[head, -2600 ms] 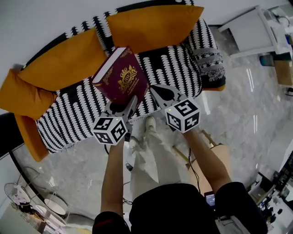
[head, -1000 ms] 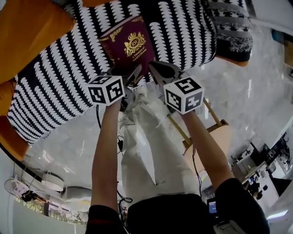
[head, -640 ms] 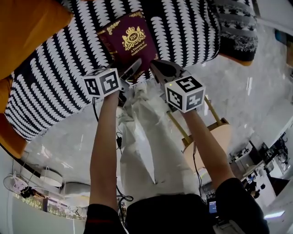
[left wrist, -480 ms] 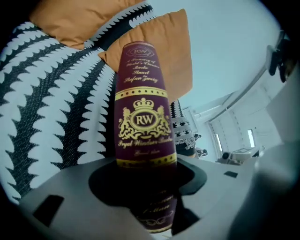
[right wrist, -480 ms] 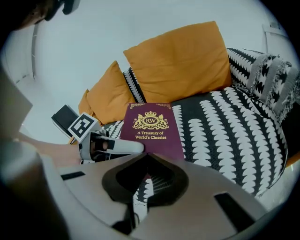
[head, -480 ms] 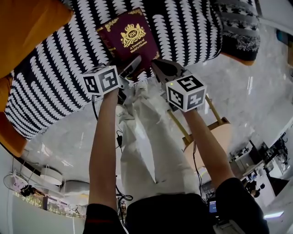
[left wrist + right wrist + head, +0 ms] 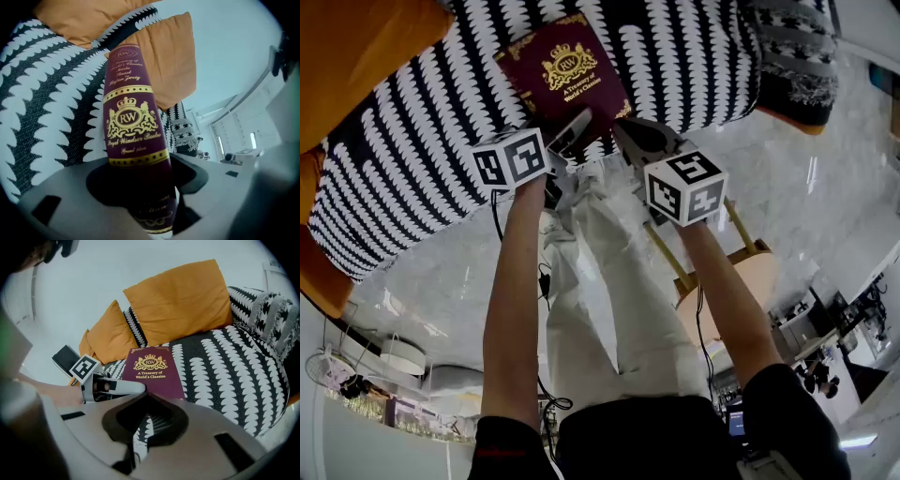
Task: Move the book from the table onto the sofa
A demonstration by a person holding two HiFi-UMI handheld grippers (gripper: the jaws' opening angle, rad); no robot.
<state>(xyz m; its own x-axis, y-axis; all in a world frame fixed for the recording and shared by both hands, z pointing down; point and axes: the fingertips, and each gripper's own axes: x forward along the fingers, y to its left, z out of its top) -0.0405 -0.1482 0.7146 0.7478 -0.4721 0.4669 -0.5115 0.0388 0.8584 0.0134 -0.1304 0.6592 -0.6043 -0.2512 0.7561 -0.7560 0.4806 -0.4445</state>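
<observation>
A maroon book point(image 7: 567, 75) with gold crest lies cover up on the black-and-white sofa seat point(image 7: 694, 56). My left gripper point(image 7: 577, 127) reaches over the book's near edge. In the left gripper view the book's spine point(image 7: 131, 122) stands between the jaws, which are opening, with a thin gap showing beside it. My right gripper point(image 7: 625, 133) hovers shut and empty just right of the book's near corner, apart from it. The right gripper view shows the book point(image 7: 152, 371) flat on the seat and the left gripper point(image 7: 115, 387) at its edge.
Orange cushions point(image 7: 356, 56) lean on the sofa back, with one point(image 7: 183, 301) behind the book. A grey patterned throw point(image 7: 792, 66) drapes the right armrest. A wooden stool point(image 7: 727, 281) stands on the marble floor point(image 7: 441, 272) by my legs.
The book, held up tilted above the seat earlier, has come down flat onto the sofa. Both grippers sank with it, and the left one rolled a little.
</observation>
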